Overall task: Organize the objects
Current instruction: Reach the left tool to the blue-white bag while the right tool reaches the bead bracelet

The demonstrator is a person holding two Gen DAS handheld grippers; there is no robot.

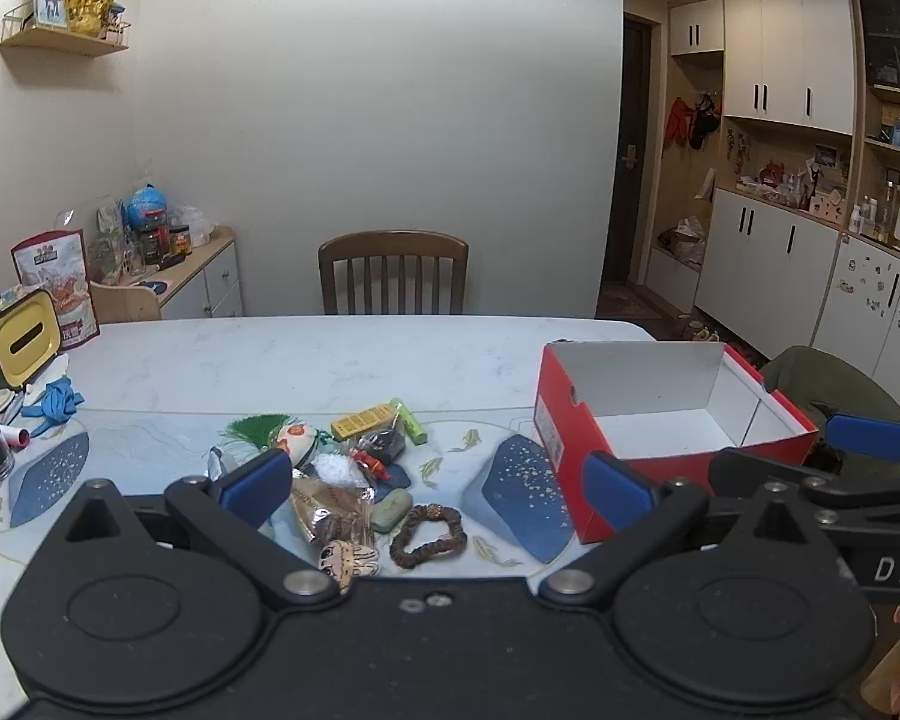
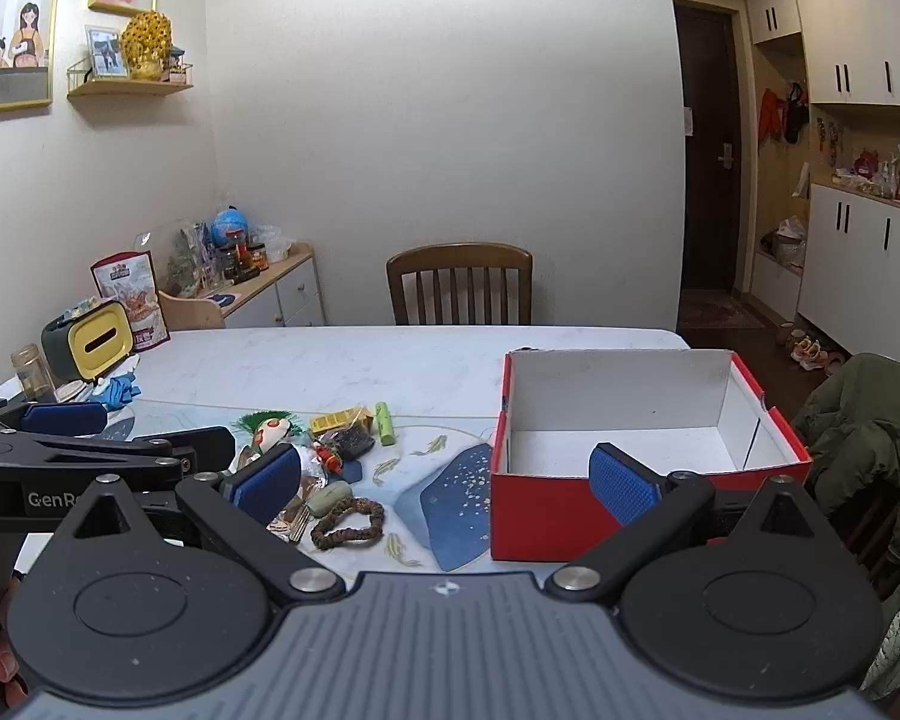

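A pile of small objects lies on the table: a brown bead bracelet, a green bar, a yellow box, a light green tube and wrappers. An empty red box with a white inside stands to the right of the pile. My left gripper hovers open above the near side of the pile, holding nothing. My right gripper is open too, between the pile and the red box, with the bracelet just below its left finger.
A wooden chair stands at the table's far side. A yellow tissue box, a snack bag, blue gloves and a jar sit at the table's left end. A green jacket hangs on a chair to the right.
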